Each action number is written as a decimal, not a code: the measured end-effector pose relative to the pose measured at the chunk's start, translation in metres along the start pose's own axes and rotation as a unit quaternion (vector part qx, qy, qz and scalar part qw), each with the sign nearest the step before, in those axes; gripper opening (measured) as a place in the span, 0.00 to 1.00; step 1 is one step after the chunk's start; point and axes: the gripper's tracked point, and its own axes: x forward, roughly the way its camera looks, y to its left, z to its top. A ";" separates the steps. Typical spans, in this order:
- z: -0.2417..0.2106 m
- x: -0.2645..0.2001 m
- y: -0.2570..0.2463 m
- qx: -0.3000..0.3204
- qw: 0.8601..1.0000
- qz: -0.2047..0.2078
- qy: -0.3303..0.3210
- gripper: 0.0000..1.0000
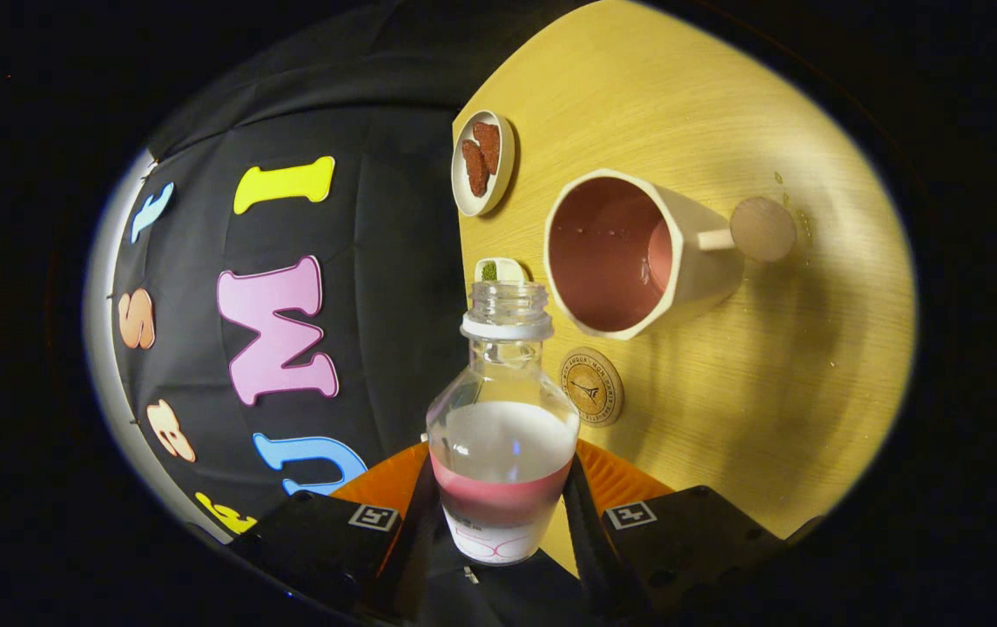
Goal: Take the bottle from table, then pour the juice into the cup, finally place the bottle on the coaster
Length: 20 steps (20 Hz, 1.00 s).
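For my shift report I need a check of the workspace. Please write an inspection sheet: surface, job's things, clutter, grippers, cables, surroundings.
Surface: light wooden table, a few small droplets near the cup's handle.
Job's things: open bottle, cap off, pink juice low in it, held tilted in the view; cup holds pink juice; round coaster lies bare, beside the bottle's shoulder.
Clutter: small dish with two brown pieces beyond the cup; a small white and green item behind the bottle's mouth, cannot tell what.
Grippers: hand-held gripper shut on the bottle, one finger on each side.
Cables: nothing seen.
Surroundings: black cloth wall.
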 end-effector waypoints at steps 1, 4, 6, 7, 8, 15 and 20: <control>-0.001 0.000 -0.001 0.007 1.000 -0.003 0.000 0.71; -0.002 -0.001 0.001 0.035 0.999 -0.005 0.002 0.71; -0.002 -0.003 0.002 0.047 0.999 -0.008 0.001 0.71; -0.002 -0.003 0.004 0.054 0.999 -0.007 0.002 0.71; -0.001 -0.002 0.005 0.062 0.998 -0.007 0.004 0.71; 0.001 -0.001 0.008 0.098 0.995 -0.012 0.016 0.71; 0.005 0.000 0.010 0.129 0.991 -0.014 0.021 0.71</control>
